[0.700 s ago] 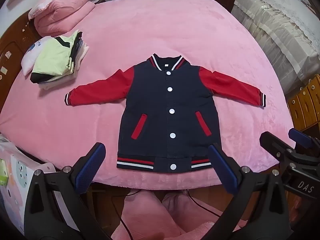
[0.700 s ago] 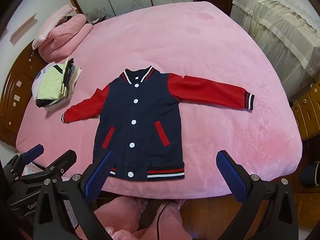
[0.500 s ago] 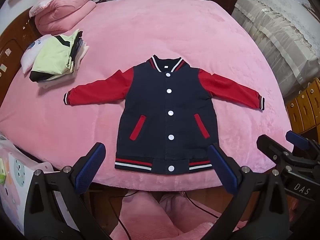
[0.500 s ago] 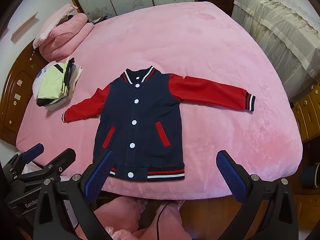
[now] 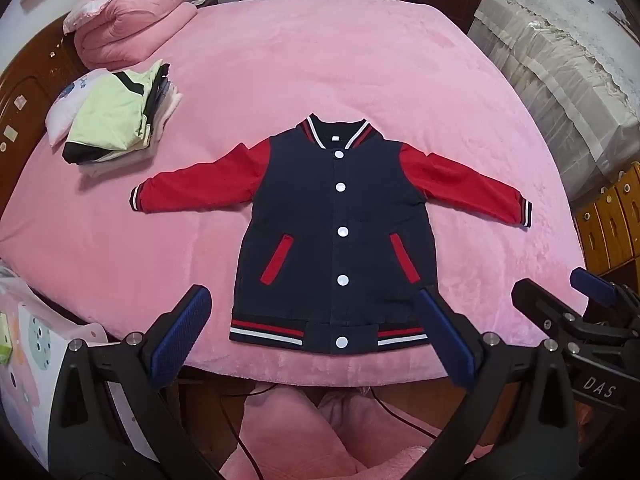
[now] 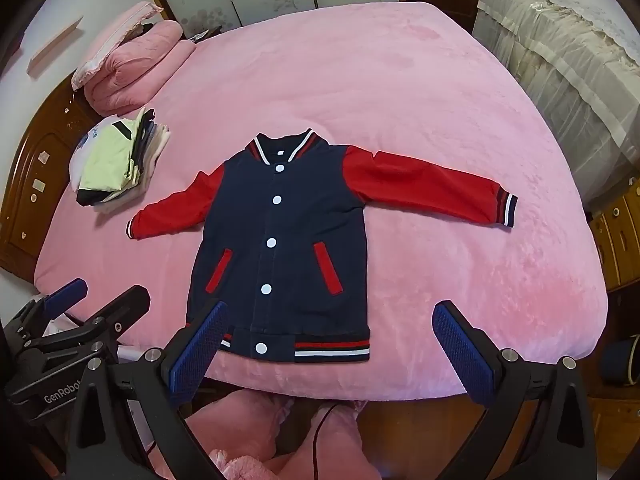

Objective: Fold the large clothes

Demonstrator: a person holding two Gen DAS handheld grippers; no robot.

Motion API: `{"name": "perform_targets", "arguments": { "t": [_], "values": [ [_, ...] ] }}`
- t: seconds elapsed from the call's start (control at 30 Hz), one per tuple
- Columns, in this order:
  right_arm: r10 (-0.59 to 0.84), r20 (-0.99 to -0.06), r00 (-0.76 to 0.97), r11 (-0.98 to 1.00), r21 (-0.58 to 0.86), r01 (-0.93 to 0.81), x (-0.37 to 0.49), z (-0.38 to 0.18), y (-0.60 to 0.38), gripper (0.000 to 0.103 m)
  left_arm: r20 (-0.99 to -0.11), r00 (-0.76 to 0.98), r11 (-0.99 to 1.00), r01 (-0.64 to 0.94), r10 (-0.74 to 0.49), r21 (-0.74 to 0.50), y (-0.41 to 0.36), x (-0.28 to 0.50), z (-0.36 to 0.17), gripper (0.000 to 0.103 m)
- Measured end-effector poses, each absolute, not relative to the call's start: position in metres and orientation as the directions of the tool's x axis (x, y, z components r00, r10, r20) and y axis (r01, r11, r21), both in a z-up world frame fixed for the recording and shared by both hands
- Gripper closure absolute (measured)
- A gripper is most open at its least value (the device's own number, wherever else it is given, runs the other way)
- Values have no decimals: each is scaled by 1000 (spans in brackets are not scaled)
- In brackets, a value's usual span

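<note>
A navy baseball jacket (image 5: 336, 232) (image 6: 280, 248) with red sleeves, white snaps and a striped hem lies flat, front up and buttoned, on the pink bed, both sleeves spread sideways. My left gripper (image 5: 316, 336) hovers above the hem near the bed's front edge, wide open, nothing between its blue pads. My right gripper (image 6: 328, 344) hangs over the hem's right part, also wide open and empty. Each gripper shows at the edge of the other's view: the right gripper (image 5: 568, 312), the left gripper (image 6: 80, 308).
A stack of folded clothes (image 5: 116, 128) (image 6: 116, 164) lies at the bed's left, with a rolled pink quilt (image 5: 128, 28) behind it. A wooden headboard (image 5: 20, 92) is on the left, a lace-covered piece of furniture (image 5: 560, 60) on the right. Pink slippers (image 5: 304, 432) are below.
Both views have shifted slightly; the jacket sits a little lower and nearer in the left wrist view. The jacket itself has not moved, and both grippers stay open.
</note>
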State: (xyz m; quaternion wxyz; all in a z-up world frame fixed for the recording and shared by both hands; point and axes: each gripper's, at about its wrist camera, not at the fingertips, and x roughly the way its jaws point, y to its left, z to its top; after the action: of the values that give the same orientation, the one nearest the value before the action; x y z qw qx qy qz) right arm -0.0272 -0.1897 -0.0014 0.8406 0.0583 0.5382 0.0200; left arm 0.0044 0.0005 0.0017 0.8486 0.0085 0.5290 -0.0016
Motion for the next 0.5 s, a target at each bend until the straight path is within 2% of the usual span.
{"name": "perform_targets", "arguments": {
  "t": [0.5],
  "values": [
    [98,-901,422,992,125,36,-24,-1,-196,0,-886,463,1000,-14,29,26,-6,-1,11,2]
  ]
}}
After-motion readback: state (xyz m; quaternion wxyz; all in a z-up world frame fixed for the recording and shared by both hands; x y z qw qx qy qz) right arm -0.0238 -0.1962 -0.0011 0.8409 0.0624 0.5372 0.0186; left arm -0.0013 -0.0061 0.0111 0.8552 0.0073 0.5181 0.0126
